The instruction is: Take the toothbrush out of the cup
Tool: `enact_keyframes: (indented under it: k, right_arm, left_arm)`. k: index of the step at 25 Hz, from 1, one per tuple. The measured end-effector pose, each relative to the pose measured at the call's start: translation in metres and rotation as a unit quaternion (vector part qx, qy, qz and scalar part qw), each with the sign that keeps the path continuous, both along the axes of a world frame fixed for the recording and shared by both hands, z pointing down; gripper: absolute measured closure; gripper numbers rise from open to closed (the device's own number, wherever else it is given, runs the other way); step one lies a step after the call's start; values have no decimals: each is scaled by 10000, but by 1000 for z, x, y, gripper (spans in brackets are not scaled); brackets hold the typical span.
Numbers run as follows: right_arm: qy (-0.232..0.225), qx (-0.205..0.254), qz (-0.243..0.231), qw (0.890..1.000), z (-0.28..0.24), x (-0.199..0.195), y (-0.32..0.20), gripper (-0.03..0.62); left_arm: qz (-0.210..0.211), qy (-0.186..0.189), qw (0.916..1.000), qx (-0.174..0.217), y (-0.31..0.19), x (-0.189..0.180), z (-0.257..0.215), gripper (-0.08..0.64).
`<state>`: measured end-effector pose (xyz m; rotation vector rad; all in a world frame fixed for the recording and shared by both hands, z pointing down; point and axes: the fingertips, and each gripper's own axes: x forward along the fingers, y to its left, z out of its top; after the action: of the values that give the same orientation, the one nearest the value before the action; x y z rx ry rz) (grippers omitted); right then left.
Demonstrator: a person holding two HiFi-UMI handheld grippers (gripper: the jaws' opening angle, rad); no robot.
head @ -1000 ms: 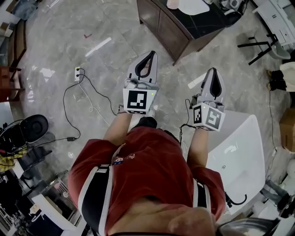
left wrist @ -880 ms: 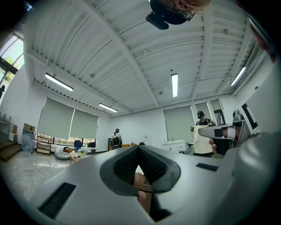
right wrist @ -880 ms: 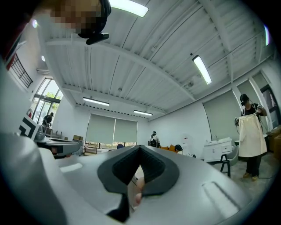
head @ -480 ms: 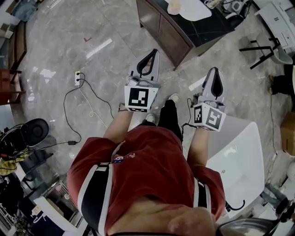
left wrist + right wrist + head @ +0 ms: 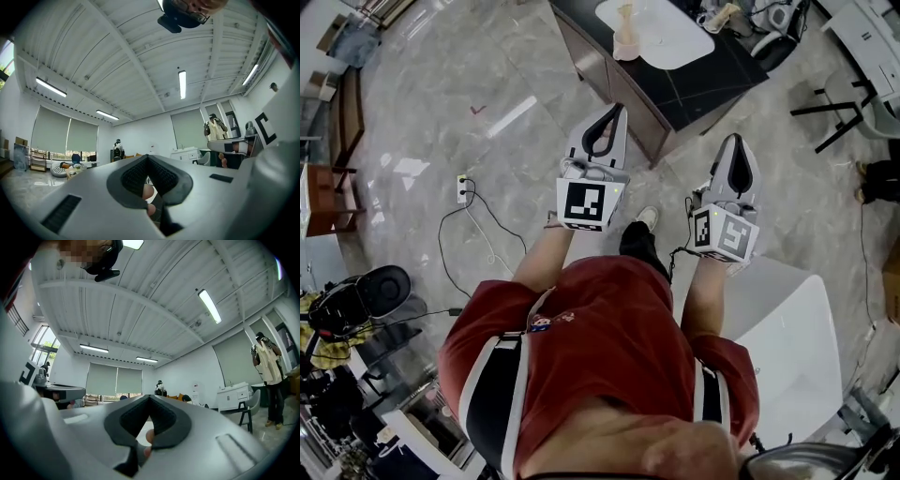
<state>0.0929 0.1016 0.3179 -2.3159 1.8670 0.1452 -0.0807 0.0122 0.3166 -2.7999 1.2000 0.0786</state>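
— Where's the toothbrush (image 5: 625,16)?
— Upright in the cup (image 5: 624,45), at the white basin's (image 5: 670,28) left edge on the dark worktop (image 5: 712,70).
— And the tongs?
— Left tongs (image 5: 609,109) and right tongs (image 5: 737,140) are both pressed together, with nothing between them, well short of the cup.

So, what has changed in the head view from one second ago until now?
The person has walked toward the dark counter: more of it shows now, with the white basin and the pale cup in fuller view. One foot has stepped forward. Nothing was taken or released. The left gripper and the right gripper stay held out in front, jaws shut and empty.
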Motion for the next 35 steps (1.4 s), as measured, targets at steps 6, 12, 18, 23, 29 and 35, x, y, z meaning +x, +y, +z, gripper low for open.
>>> enact_keyframes:
  k: [6,12,18,23,29,35]
  right_arm:
    - [-251,19,-112,9996,1,60,-41,584]
    - [-341,-33,-58,9994,10,111,-69,584]
    - [-345,-110,-50,9993,17,133,-92,584]
    - [-187,-270,-78,9994,26,141,-122,583]
    - [-163,-362,38,9992,33,156,-170,584]
    - [-131,-485,116,9987,41,172,-235,584]
  left_arm:
    - [93,-19,10000,23,-28,71,-3,554]
    - [78,-129,9999,58,-60,119,1,554]
    - [23,-202,9998,-12,-84,138,11,554]
    - [59,-95,9999,-131,-113,150,19,554]
    - [198,-57,9996,-171,-162,172,31,554]
    - [418,-185,9986,-277,-225,195,44,554]
